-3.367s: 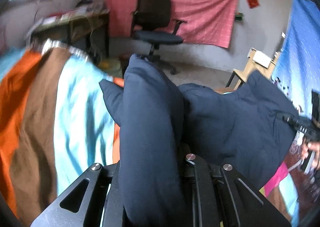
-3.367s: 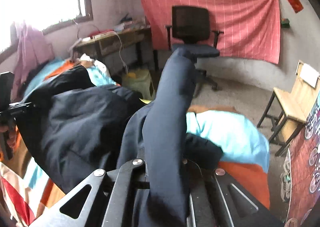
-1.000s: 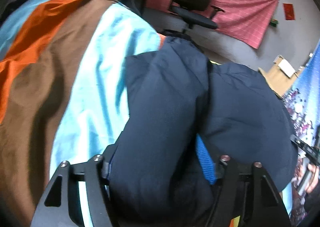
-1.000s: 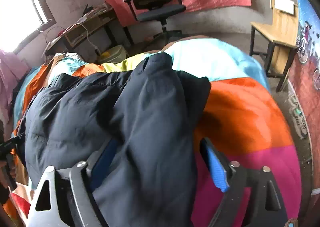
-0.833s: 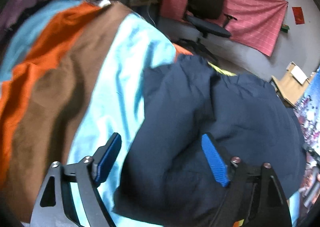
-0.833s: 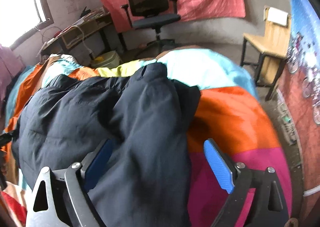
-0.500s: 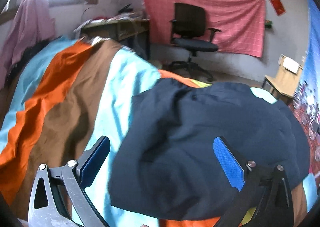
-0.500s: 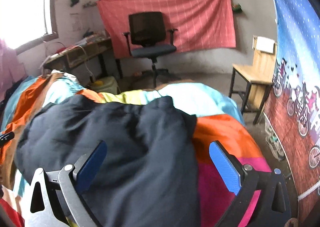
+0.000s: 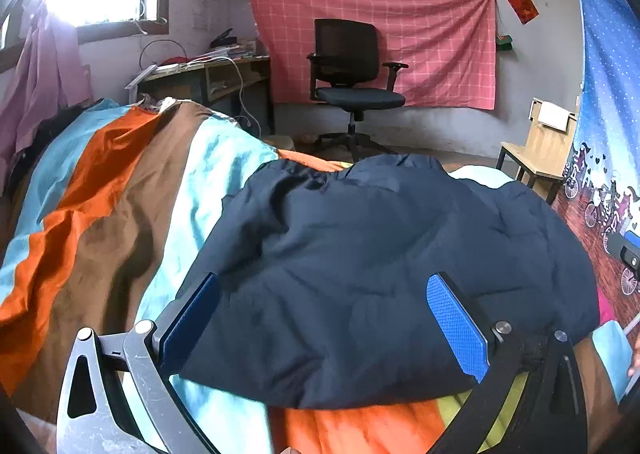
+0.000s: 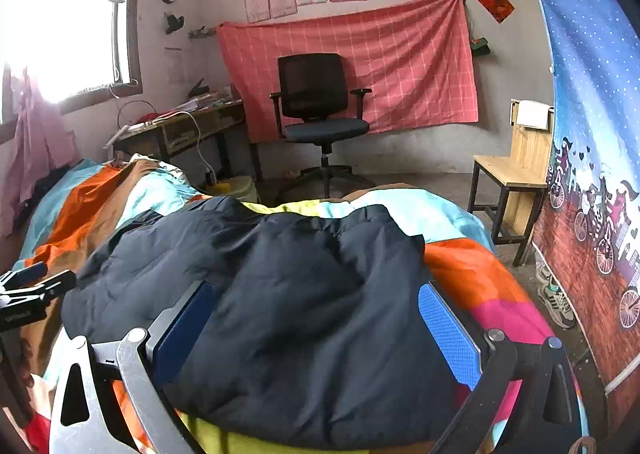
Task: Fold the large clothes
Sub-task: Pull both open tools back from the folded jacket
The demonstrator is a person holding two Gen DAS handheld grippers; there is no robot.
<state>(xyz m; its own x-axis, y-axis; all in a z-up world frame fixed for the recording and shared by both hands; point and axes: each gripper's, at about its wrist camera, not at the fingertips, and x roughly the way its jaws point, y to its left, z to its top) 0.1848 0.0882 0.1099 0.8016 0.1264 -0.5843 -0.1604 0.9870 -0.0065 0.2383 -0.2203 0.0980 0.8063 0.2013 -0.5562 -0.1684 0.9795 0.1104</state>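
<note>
Navy padded jacket (image 9: 384,274) folded on striped bedspread (image 9: 112,189); left hand-held gripper (image 9: 324,314) and right hand-held gripper (image 10: 316,318) just opened wide, holding nothing.

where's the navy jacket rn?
The navy jacket lies folded on the striped bedspread, central in both wrist views, just ahead of the open fingers, with the office chair beyond it.

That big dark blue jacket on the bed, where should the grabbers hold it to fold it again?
Probably the navy jacket by its near hem, one gripper at each near corner, coming in low from the front. That edge lies free and thin on the striped bedspread, while the middle is puffy and too thick to pinch.
</note>
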